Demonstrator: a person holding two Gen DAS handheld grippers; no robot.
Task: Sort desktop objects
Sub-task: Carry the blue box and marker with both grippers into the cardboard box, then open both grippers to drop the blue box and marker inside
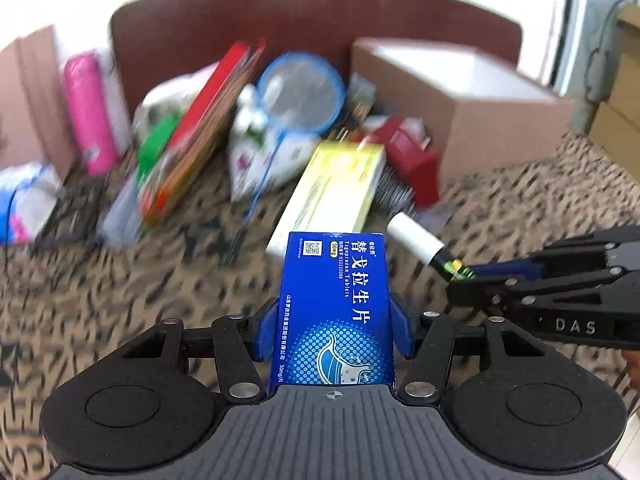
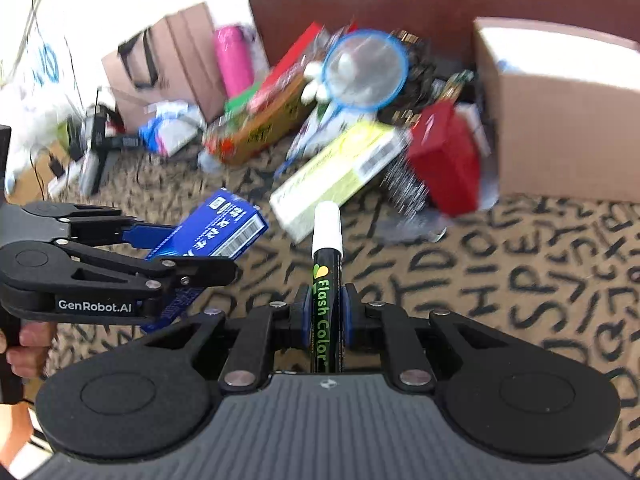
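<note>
My left gripper [image 1: 334,320] is shut on a blue tablet box [image 1: 336,308], held above the patterned cloth. It also shows at the left of the right wrist view [image 2: 160,256], with the blue box [image 2: 218,228] in it. My right gripper [image 2: 326,314] is shut on a black Flash Color marker with a white cap [image 2: 327,280]. It shows at the right of the left wrist view [image 1: 476,280] with the marker [image 1: 420,242] pointing left. Both hover in front of a pile of objects.
A yellow-green carton [image 1: 336,188] lies just ahead, also in the right wrist view [image 2: 340,172]. Behind it are a red box [image 2: 444,156], a blue-rimmed net [image 2: 366,68], a pink bottle [image 2: 234,60], an open cardboard box [image 2: 560,120] and a brown chair back [image 1: 312,12].
</note>
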